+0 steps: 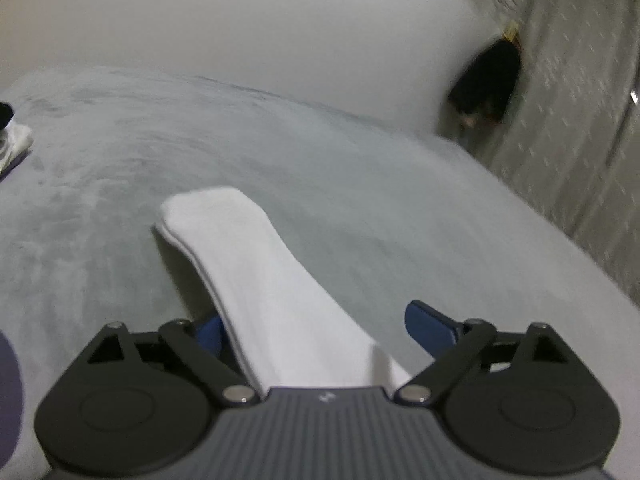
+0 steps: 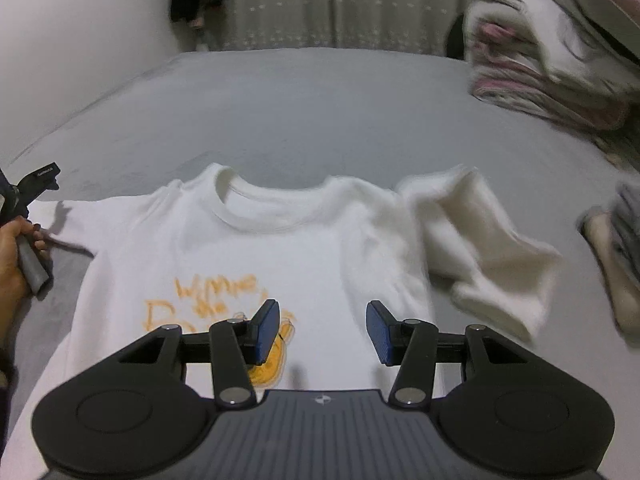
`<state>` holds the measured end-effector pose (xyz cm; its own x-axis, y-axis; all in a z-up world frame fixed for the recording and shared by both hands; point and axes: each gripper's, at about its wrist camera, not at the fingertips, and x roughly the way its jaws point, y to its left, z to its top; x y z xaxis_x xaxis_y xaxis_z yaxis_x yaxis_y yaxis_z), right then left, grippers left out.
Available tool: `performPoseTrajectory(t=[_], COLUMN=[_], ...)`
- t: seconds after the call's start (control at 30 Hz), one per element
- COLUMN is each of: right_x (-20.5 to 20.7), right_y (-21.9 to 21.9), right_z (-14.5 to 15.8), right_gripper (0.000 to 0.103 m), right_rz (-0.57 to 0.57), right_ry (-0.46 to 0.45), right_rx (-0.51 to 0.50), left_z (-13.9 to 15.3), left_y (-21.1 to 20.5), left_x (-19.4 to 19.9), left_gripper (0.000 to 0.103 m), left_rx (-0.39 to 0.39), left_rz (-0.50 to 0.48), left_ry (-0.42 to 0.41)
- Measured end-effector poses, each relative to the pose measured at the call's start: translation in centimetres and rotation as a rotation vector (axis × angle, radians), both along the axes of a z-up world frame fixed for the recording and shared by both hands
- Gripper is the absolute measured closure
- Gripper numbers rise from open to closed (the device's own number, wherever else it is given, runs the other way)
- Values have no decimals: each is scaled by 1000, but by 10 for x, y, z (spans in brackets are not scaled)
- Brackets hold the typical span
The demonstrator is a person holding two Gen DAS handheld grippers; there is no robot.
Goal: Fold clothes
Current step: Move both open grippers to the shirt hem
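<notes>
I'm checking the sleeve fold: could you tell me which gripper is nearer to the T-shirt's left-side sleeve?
Left. The left gripper stands open astride that sleeve, which runs between its fingers. The right gripper hangs open over the T-shirt's chest.

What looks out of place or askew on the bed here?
The T-shirt lies face up, but its sleeve nearest the pile is crumpled and rumpled rather than flat. The other sleeve runs out between the open left gripper fingers. The right gripper is open above the shirt.
</notes>
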<state>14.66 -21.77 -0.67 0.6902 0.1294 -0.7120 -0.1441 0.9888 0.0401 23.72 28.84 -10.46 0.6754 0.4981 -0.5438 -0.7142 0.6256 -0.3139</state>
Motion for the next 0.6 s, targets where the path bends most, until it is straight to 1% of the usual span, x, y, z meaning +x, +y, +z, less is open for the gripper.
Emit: performPoseTrajectory(t=[0.17,0.3,0.37,0.47,0.6], right_x=[-36,-57,-65,-77,-92], right_y=[-31,-54,-62,-71,-84], right_z=[-1,-9,-13,-18,-24], right_gripper=[55,55,55,55,55], right_rz=[-46,-104,-115,-126,-140], right_ry=[18,43,61,84,116], right_rx=[41,57,71,89,113], left_z=[12,19,23,29,37], left_y=[-43,-74,-87,-97,-102], left_x=[-23,-57,-75,-100,-132], left_gripper=[7,7,8,9,14], left_rx=[-26,-21,-26,-58,-103], left_rz=[-149,-271,-319,-396,-497], left_ry=[93,153,176,201,234])
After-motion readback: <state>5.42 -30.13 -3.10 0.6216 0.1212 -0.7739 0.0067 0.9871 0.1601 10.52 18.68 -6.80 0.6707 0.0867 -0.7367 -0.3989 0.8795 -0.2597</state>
